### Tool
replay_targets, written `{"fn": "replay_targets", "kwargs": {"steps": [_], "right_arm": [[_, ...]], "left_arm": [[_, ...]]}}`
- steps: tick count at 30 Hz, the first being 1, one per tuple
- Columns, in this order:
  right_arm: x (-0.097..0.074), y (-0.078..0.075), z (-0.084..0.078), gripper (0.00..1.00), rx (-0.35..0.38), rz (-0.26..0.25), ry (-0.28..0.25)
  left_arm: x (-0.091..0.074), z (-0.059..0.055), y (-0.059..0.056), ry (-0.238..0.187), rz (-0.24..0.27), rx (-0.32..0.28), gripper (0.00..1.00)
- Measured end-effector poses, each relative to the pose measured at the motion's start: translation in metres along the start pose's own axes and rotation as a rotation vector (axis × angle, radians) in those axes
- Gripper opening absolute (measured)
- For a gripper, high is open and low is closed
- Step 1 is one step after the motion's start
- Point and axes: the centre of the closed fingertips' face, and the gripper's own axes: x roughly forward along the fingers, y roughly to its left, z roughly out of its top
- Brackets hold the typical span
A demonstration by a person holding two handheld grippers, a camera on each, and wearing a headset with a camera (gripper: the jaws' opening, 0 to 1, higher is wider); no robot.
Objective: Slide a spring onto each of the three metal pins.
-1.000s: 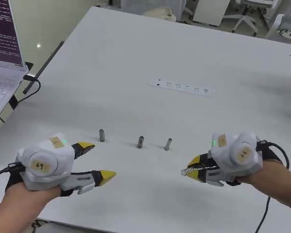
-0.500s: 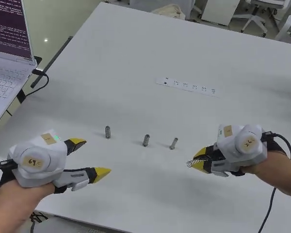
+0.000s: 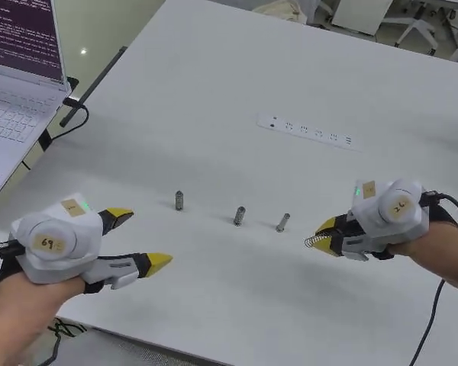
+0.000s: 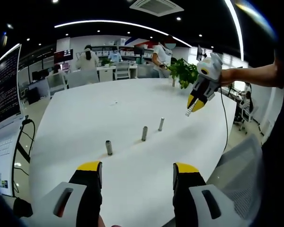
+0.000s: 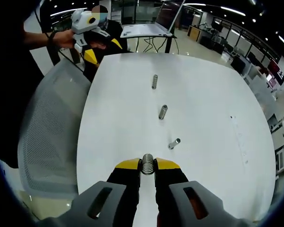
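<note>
Spring [image 5: 147, 164] sits pinched between the narrow jaws of your right gripper [image 3: 328, 238], which has closed in over the last second on the rightmost pin [image 3: 282, 223]. That pin looks bare and leaning. The spring is near it but not touching, so threading comes next. Your left gripper [image 3: 140, 238] stays spread wide and empty over the workbench [image 3: 214, 114].

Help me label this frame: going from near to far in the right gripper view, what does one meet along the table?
The spring held by the right gripper → nearest pin → middle pin → farthest pin → left gripper, open, past the far end of the table.
</note>
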Motion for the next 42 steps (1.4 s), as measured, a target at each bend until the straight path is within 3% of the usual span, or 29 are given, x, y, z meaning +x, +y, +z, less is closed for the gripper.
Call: {"fn": "replay_targets", "kwargs": {"steps": [9, 26, 42], "right_arm": [[0.010, -0.018, 0.004, 0.09, -0.005, 0.004, 0.011], [0.024, -0.036, 0.018, 0.09, -0.029, 0.021, 0.026], [0.047, -0.053, 0.017, 0.09, -0.037, 0.034, 0.058]], "left_arm": [[-0.006, -0.003, 0.005, 0.002, 0.017, -0.013, 0.56], [-0.010, -0.012, 0.006, 0.008, 0.035, -0.044, 0.56], [-0.011, -0.013, 0.015, 0.012, 0.048, -0.065, 0.56]]}}
